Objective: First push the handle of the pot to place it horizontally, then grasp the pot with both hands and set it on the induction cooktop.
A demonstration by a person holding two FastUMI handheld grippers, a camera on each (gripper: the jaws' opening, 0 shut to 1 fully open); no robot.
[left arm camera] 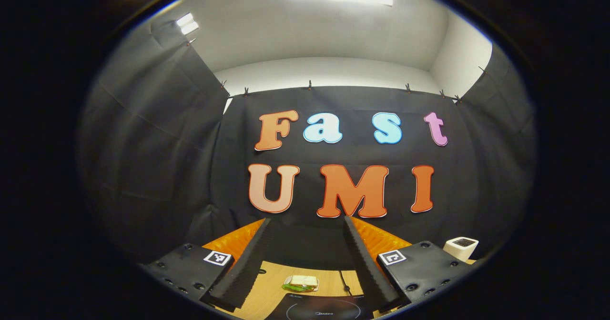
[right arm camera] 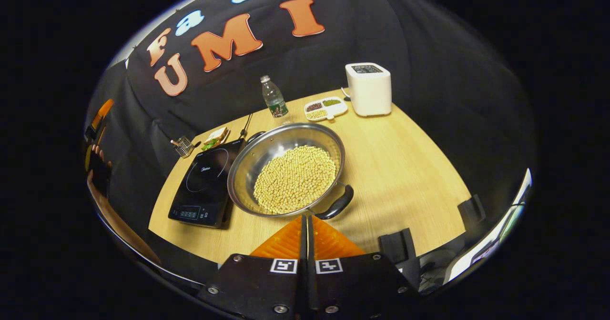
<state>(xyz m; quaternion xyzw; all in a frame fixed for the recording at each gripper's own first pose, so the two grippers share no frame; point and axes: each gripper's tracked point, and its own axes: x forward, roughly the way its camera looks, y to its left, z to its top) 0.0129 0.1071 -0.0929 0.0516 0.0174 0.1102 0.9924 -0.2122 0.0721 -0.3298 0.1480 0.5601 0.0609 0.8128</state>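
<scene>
While the right gripper (right arm camera: 305,225), fingers pressed together, points at the pot (right arm camera: 286,175) handle (right arm camera: 336,206) just ahead — angled rightward — the left gripper (left arm camera: 305,263) hangs spread.

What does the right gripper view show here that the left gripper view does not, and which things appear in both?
Right gripper view alone: the pot full of beans with its black handle, a water bottle, a divided dish of grains, and the right gripper, its fingers closed together with nothing between them. Left gripper view alone: the left gripper, fingers spread wide and raised above the table. Shared: the induction cooktop, the sandwich behind it, the white appliance and the wooden table.
</scene>
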